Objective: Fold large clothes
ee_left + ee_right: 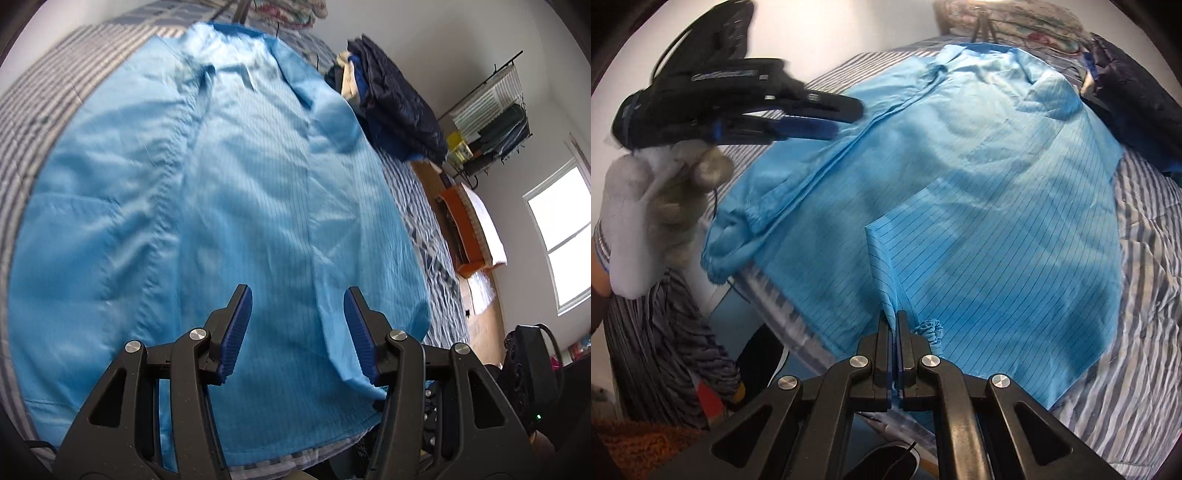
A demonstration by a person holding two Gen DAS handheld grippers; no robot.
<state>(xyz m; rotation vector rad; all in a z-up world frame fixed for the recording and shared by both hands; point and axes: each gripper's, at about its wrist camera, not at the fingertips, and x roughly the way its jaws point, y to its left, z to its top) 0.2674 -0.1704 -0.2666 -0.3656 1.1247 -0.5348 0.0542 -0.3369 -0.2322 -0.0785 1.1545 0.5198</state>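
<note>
Right wrist view shows the right tool (896, 332) clamped tight on a fold of the light blue coat (979, 206), its jaws pressed together with cloth pinched between them, beside a gathered cuff (931, 328). The coat lies spread across the bed (1145, 295), collar toward the far end, one side panel already turned over onto the body.

The left tool (297, 332) hangs over the near hem with its jaws about half open and nothing between them; the same tool appears in the right wrist view, held by a gloved hand (653, 218) above the other sleeve.

Risks, as a judgement: the slippery fabric could slide out of the thin pinch if the right tool pulls fast, and the fold would fall askew. With only one tool gripping, the panel may drag the whole coat across the striped cover instead of folding. The loose sleeve near the bed edge could slip off.

Count: one blue coat, two tools, one gloved hand in view, one pile of dark clothes (399, 107) beside the coat.
</note>
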